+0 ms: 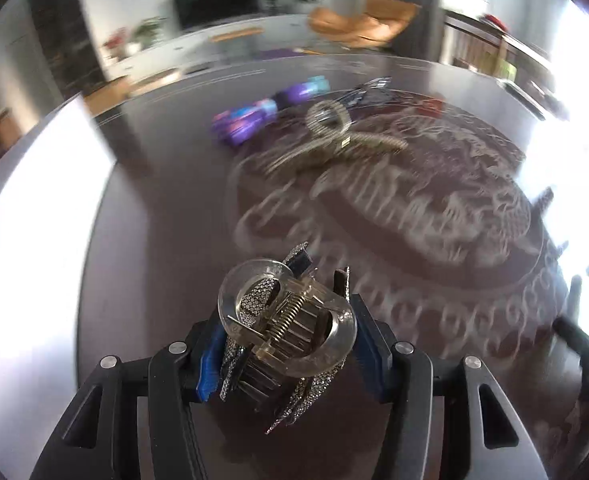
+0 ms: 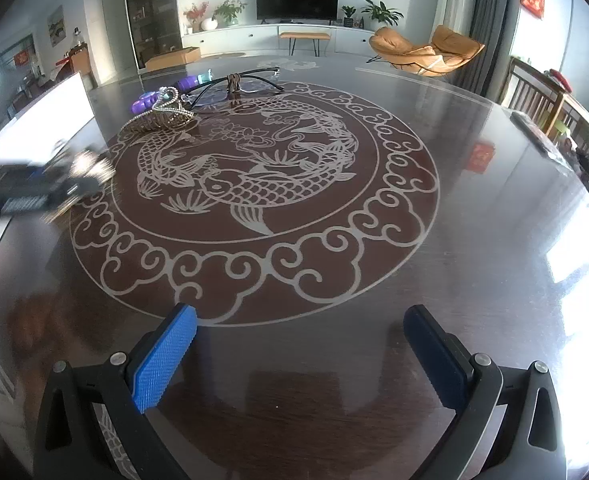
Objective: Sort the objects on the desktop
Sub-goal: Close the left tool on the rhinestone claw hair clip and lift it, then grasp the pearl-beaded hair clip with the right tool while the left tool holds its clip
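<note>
My left gripper is shut on a clear hair claw clip with a metal spring and glittery teeth, held above the table between the blue pads. The right wrist view shows that gripper as a blur at the left edge. A second glittery claw clip lies on the far side of the table. Behind it are purple objects and a pair of glasses with a brown band around them. My right gripper hangs open over the near table with nothing between its fingers.
The dark glossy round table carries a fish-and-cloud pattern in its middle. A white sheet or screen is at the left rim and dark items lie at the right rim. Chairs and a living room lie beyond.
</note>
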Available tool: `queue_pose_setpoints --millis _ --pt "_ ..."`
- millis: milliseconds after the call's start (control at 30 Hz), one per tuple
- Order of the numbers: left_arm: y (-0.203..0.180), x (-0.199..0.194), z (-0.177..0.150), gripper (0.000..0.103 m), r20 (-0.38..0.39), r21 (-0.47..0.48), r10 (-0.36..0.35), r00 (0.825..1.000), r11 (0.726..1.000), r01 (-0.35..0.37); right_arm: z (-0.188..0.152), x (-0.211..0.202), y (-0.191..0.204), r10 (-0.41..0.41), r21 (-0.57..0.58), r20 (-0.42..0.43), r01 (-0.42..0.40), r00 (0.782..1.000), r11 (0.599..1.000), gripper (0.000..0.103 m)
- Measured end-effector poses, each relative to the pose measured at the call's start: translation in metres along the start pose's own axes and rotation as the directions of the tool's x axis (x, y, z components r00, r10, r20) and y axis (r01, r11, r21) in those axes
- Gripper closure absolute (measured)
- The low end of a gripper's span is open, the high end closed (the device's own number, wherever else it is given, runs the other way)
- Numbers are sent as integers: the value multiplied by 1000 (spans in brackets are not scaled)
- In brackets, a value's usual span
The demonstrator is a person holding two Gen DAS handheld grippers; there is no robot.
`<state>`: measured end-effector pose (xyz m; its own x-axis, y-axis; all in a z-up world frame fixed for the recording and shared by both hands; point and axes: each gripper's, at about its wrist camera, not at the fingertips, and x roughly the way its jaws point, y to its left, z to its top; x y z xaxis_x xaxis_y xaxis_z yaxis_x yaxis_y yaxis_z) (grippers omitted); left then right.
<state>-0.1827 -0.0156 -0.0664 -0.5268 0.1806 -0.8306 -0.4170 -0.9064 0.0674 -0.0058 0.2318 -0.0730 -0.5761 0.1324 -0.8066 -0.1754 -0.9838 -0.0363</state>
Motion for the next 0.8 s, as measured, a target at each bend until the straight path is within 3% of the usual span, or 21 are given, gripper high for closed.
queue_pose_setpoints --millis 67,100,133,200,300,533,600,700,800 --pt "13 -10 -17 46 15 -35 19 1000 999 -18 0 0 1 -4 -3 2 4 1000 1000 0" --pt "16 -11 -23 40 19 -47 17 1000 999 -16 0 -1 1 -5 -4 2 5 1000 1000 0" --pt "20 -12 -27 21 18 -55 18 1000 998 -17 0 -1 1 -4 -4 2 4 1000 1000 0" --pt "28 -6 -29 0 3 -56 44 999 997 -44 0 -1 0 -4 -3 2 4 1000 1000 0" --pt "39 1 -27 0 -12 -84 -29 1000 996 28 0 -1 0 -5 -4 2 5 1000 1000 0" --pt "36 5 -18 0 -4 -61 -46 999 997 46 2 1 0 40 -6 -10 -41 999 999 0" --pt "35 5 -19 0 -2 -64 -41 999 997 41 8 2 4 105 -40 -16 -105 994 994 0" --pt "35 7 -18 0 0 -71 -36 999 997 36 39 12 19 167 -66 -40 -169 985 983 1" --pt "35 8 -19 0 0 -74 -35 999 997 35 101 31 35 262 15 -67 -262 963 965 2"
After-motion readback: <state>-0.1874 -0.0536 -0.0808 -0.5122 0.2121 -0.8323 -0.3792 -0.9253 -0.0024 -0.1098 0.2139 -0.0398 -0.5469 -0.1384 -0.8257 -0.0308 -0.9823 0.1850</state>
